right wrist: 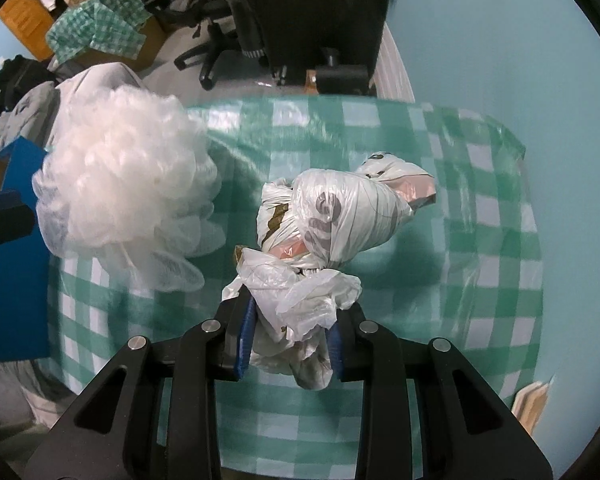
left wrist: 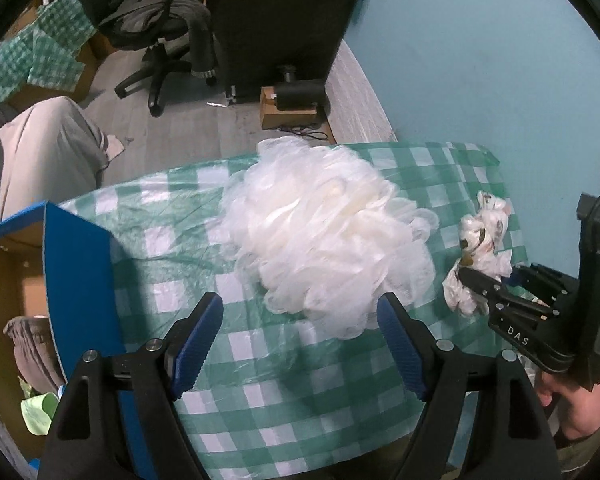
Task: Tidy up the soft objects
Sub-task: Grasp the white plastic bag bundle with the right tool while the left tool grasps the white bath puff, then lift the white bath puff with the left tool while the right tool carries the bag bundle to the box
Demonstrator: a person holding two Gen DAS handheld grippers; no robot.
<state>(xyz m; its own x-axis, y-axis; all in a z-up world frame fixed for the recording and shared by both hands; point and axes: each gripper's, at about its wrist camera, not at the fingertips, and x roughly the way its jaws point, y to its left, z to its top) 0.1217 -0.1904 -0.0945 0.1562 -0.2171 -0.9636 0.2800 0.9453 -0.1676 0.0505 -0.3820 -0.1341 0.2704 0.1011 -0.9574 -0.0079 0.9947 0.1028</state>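
Two soft things sit mid-table (left wrist: 260, 380), unsorted: right gripper (right wrist: 290, 336) clenched on the knotted bag (right wrist: 340, 216), left gripper (left wrist: 300, 344) fingers released before the loofah (left wrist: 324, 232).

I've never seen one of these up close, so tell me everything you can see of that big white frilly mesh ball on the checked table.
The white frilly mesh bath pouf is a rounded bundle of gathered, translucent netting, creamier toward its middle. It sits on the green-and-white checked tablecloth, just ahead of the open left gripper, whose blue pads do not clamp it. Loose frills trail from its lower edge. It is slightly motion-blurred.
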